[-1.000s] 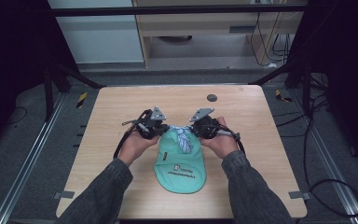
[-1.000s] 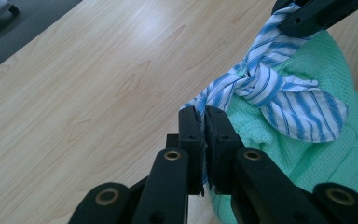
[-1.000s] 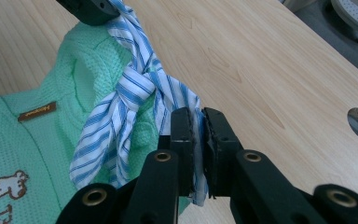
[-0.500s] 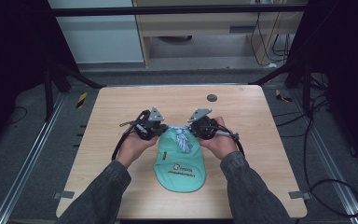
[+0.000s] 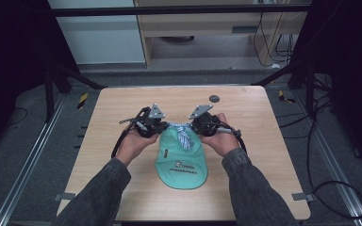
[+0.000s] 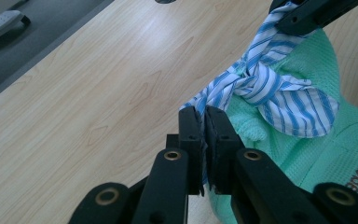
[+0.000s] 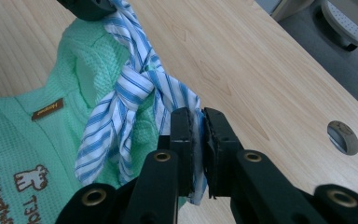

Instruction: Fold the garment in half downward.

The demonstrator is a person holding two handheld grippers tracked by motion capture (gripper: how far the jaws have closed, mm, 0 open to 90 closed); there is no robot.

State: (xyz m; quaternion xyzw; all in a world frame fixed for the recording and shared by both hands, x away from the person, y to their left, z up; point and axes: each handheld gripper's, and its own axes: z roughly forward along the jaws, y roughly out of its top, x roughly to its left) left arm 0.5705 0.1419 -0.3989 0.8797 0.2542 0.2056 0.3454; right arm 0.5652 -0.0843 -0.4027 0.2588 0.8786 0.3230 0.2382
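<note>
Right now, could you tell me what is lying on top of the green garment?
A blue-striped tie, knotted, lies across the green garment near its upper end. Both grippers pinch its ends. Whatever lies beneath the knot is covered.

On the wooden desk (image 5: 122,141) lies a green bib (image 5: 181,162) with a blue-striped tie (image 5: 184,136) knotted at its far end. The left hand-held gripper (image 5: 162,126) and the right hand-held gripper (image 5: 188,126) meet at that knot from either side, each one held in a hand with a dark sleeve behind it. A small dark round spot (image 5: 214,98) marks the desk beyond them, well apart.
</note>
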